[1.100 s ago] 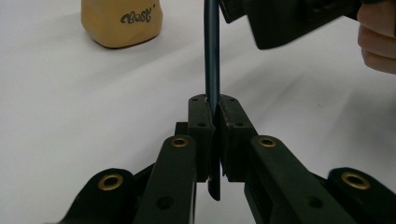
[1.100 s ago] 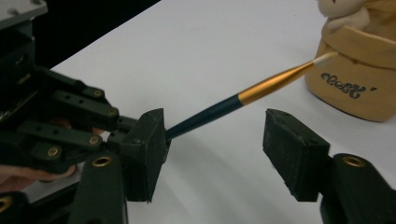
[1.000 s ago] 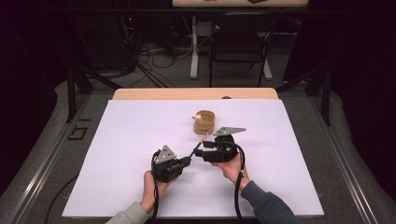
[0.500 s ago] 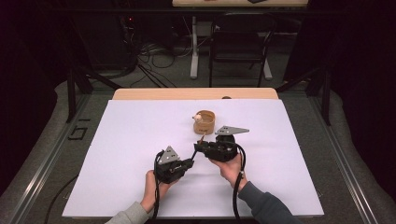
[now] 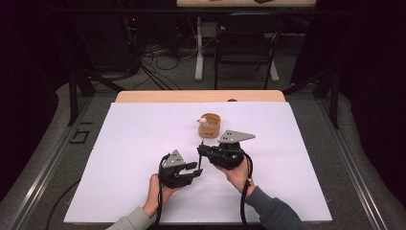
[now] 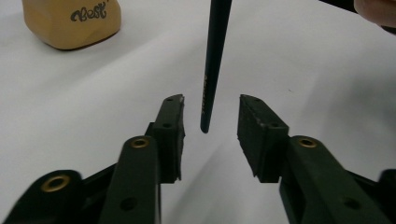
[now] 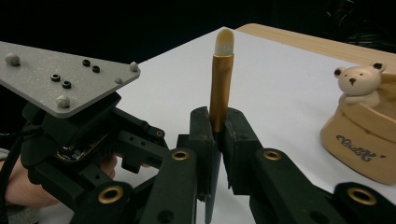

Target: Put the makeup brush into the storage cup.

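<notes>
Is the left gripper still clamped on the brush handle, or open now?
Open. The left gripper has just been opening; the brush handle hangs between its pads, touching neither. The right gripper clamps it.

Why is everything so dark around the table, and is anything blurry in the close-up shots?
High view: light falls on the white table; the room behind is dim. Left gripper view: the brush handle is fairly sharp, the holder soft. Right gripper view: black background, near jaws slightly blurred.

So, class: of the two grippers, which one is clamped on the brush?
The right gripper: its jaws pinch the brush below the gold ferrule. The left gripper stands open, the brush's dark handle tip between its jaws, untouched.
</notes>
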